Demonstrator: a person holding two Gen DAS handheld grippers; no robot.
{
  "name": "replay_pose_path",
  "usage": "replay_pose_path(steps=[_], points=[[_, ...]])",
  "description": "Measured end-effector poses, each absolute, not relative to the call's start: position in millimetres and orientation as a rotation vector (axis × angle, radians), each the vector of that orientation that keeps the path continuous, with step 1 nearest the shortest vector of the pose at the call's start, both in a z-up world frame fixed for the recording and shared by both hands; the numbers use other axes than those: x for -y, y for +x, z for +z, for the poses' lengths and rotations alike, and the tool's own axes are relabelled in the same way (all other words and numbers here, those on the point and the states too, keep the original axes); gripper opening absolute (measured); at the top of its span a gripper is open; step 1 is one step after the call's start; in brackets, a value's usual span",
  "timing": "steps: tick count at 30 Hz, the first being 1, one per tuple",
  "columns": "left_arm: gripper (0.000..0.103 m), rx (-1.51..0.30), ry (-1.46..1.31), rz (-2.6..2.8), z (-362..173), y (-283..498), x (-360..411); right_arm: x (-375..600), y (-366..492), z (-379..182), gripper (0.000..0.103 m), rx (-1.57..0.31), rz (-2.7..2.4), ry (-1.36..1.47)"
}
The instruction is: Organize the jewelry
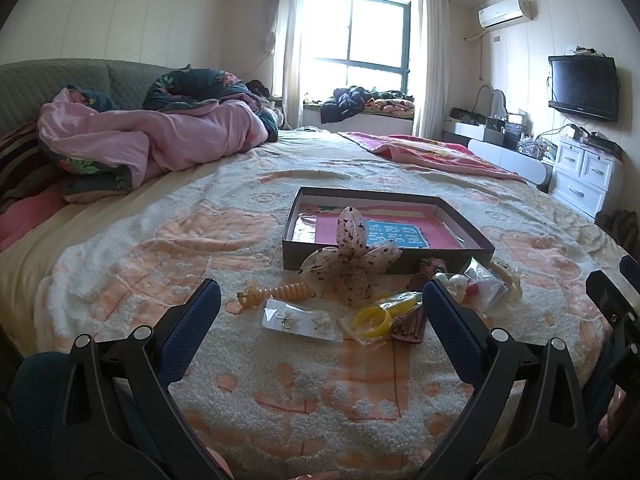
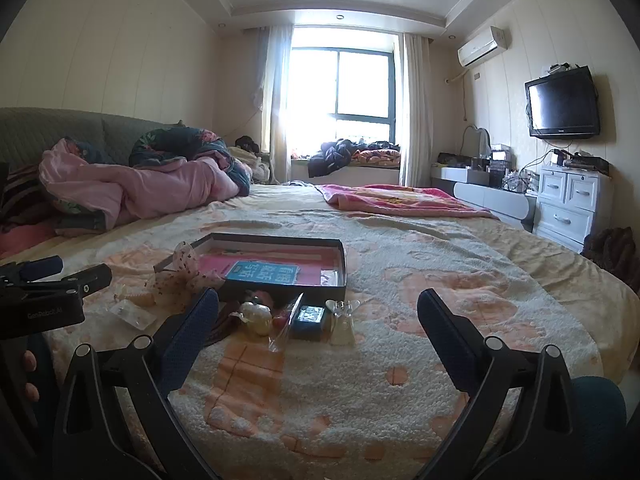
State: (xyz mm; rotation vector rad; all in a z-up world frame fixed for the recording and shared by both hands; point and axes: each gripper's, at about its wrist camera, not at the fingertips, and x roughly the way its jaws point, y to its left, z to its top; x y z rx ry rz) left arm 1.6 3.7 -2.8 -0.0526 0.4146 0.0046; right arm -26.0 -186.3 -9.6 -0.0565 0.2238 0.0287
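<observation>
A dark shallow box [image 1: 384, 254] with a pink lining and a blue card stands on the bed; it also shows in the right wrist view [image 2: 280, 290]. In front of it lie a spotted flower hair bow [image 1: 352, 260], an orange spiral hair tie [image 1: 286, 292], an earring card [image 1: 300, 322], a yellow bangle [image 1: 372, 320] in a bag and a dark red comb [image 1: 412, 326]. The right wrist view shows a pearl clip [image 2: 256, 316], a small dark box [image 2: 308, 322] and a clear claw clip [image 2: 342, 320]. My left gripper [image 1: 320, 296] is open above the pile. My right gripper [image 2: 318, 304] is open and empty.
A fluffy cream and orange blanket [image 1: 320, 392] covers the bed. A pink duvet [image 1: 160, 140] is heaped at the far left, a pink blanket [image 1: 424, 152] at the far right. White drawers [image 1: 584, 172] and a wall television [image 1: 582, 88] stand to the right.
</observation>
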Motion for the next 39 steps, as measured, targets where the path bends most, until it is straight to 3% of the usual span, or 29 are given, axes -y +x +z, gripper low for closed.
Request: replay_pose_path(steps=[39], points=[[0.093, -0.424, -0.053, 0.004, -3.6, 2.3, -7.3, 185.7, -25.8, -8.6, 0.097, -0.226, 0.027, -0.056]])
